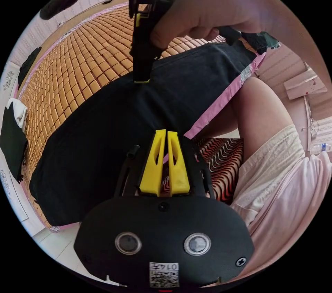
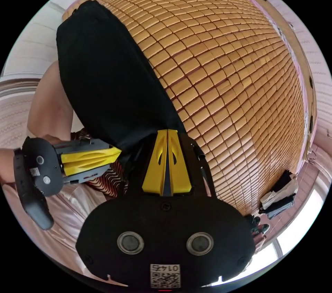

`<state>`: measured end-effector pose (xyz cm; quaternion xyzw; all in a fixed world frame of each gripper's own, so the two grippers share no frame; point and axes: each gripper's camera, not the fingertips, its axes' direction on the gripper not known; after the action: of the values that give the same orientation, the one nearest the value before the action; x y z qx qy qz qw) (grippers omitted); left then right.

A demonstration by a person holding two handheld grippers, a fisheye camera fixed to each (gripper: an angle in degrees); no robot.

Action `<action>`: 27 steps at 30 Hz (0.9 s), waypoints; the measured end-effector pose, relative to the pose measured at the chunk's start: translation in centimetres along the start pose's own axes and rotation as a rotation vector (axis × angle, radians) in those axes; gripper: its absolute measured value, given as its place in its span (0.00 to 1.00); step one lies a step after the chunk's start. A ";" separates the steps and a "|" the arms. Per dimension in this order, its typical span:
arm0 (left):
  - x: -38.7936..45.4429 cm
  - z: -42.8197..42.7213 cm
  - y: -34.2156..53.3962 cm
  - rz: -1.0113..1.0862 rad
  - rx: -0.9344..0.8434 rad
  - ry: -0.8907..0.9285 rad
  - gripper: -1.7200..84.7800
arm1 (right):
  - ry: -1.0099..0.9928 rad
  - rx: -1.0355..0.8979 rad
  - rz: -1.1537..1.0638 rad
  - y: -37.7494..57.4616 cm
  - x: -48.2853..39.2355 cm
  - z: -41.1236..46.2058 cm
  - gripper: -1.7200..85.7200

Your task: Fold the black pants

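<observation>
Left gripper [image 1: 166,133] has jaws pressed together at the near edge of the black pants [image 1: 114,127]; can't tell if cloth's pinched. Right gripper [image 2: 167,132], jaws closed too, tips at the pants' corner. I see pants flat on the bamboo mat [image 2: 224,75].

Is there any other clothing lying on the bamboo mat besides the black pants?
Yes, a folded black-and-white pile lies near the bamboo mat edge.
</observation>
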<state>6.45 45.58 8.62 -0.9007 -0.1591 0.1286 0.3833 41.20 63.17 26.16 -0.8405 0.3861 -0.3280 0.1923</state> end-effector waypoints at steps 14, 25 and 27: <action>0.5 1.0 -2.1 0.073 -0.050 0.034 0.01 | -0.123 -0.022 -0.004 2.7 5.0 5.1 0.01; -3.7 -1.3 1.1 -0.131 0.065 0.154 0.03 | -0.279 0.740 0.913 38.5 11.7 13.1 0.02; -4.7 -1.7 1.6 -0.161 0.068 0.141 0.04 | -0.180 0.788 1.177 47.0 12.2 15.1 0.03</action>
<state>3.06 41.65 9.12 -0.8782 -0.1993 0.0392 0.4329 33.11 25.29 -6.72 -0.3845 0.6110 -0.2142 0.6580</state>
